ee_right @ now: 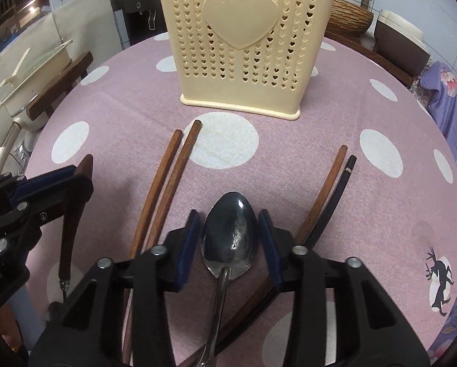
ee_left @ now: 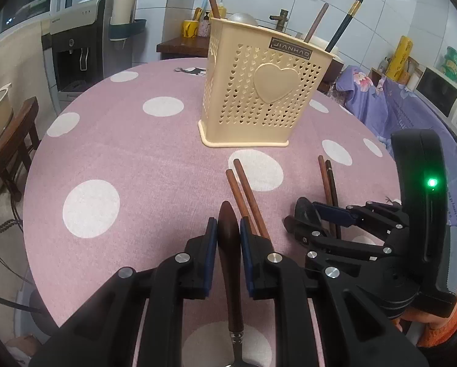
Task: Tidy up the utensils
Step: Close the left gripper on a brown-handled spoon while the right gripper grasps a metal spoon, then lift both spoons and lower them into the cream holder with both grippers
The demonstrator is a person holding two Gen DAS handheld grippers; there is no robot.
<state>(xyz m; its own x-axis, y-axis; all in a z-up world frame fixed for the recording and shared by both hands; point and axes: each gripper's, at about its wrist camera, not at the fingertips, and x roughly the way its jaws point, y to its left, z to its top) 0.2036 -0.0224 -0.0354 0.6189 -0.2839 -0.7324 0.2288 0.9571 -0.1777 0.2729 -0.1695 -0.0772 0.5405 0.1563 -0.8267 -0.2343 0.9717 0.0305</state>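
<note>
A cream perforated utensil holder (ee_left: pixel 259 91) with a heart stands on the table; it also shows in the right wrist view (ee_right: pixel 243 42). Several chopsticks stick out of it. My left gripper (ee_left: pixel 228 232) is shut on the brown wooden handle of a utensil (ee_left: pixel 230 244). My right gripper (ee_right: pixel 230 232) is shut on the bowl of a metal spoon (ee_right: pixel 231 235). A pair of brown chopsticks (ee_right: pixel 167 183) lies left of the spoon. A brown and a black chopstick (ee_right: pixel 329 195) lie to its right.
The round table has a pink cloth with white dots (ee_left: pixel 121 159). A water dispenser (ee_left: pixel 75 52) and a wooden stool (ee_left: pixel 14 140) stand at the left. A microwave (ee_left: pixel 445 98) sits on a purple-covered counter at the right.
</note>
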